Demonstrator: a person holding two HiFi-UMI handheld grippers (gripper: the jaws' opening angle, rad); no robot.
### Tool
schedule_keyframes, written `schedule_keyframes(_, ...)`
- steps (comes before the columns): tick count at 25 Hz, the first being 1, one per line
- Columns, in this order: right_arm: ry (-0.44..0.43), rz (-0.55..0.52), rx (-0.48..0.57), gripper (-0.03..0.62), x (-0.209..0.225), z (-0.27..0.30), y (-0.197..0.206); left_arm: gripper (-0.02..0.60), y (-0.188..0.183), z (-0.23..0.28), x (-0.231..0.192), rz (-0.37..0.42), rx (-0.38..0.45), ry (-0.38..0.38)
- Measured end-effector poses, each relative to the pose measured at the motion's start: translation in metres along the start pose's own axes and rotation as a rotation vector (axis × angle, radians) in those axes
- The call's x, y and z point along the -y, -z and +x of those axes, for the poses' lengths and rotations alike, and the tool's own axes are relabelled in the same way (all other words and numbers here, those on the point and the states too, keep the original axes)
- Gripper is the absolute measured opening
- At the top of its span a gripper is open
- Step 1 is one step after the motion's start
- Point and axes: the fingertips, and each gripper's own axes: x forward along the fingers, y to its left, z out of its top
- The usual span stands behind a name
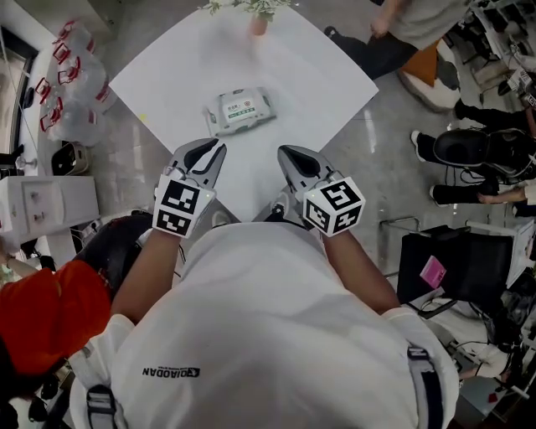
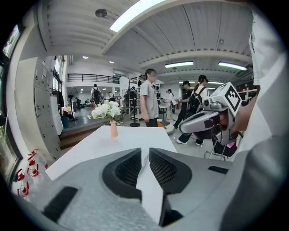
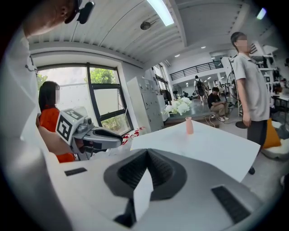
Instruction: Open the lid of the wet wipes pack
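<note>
The soft rectangular white-and-green wet wipes pack lies flat on the white square table. It sits near the table centre, toward 12 o'clock from both grippers and well apart from them. Its long side runs roughly from 9 to 3 o'clock, slightly tilted. The top face reads flat from the head view.

The left gripper is held over the near corner of the table, at 6 o'clock from the pack. Its jaws stand slightly spread, with a narrow slit between the ribbed black pads. Only the table surface shows through the slit.

The right gripper is held just beside the left one, at its 3 o'clock, over the same corner. Its jaws are pressed together at the tips and nothing is pinched between them.

Both grippers point toward 12 o'clock. Neither touches the pack.

A small pink vase with white flowers stands at the far corner of the table, at 12 o'clock from the pack. Clear plastic bags with red print lie on the floor at 9 o'clock from the table. A bystander in a grey shirt stands beyond the table, at 1 o'clock from the pack in the head view.
</note>
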Motion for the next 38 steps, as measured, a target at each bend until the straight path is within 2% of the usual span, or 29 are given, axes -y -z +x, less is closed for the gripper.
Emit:
schedule_keyframes(7,0.007,0.005,-0.012,0.006,0.006,-0.002,0.006,0.061,0.005,0.010,-0.005,0.062,-0.030,-0.023)
schedule_keyframes(11,0.009,0.006,-0.024,0.006,0.006,-0.004,0.012,0.055,0.022,0.032,-0.014,0.146,-0.086,-0.038)
schedule_keyframes(15,0.016,0.018,-0.030,0.006,0.010,-0.006,0.016,0.055,0.038,0.068,-0.027,0.274,-0.168,-0.038)
schedule_keyframes(21,0.032,0.032,-0.035,0.006,0.014,-0.014,0.027,0.057,0.060,0.123,-0.030,0.405,-0.263,0.006)
schedule_keyframes(33,0.073,0.104,-0.046,0.006,0.038,-0.025,0.045,0.072,0.104,0.186,-0.028,0.558,-0.418,0.074)
schedule_keyframes(38,0.079,0.121,-0.050,0.006,0.045,-0.027,0.048,0.074,0.112,0.196,-0.027,0.575,-0.447,0.087)
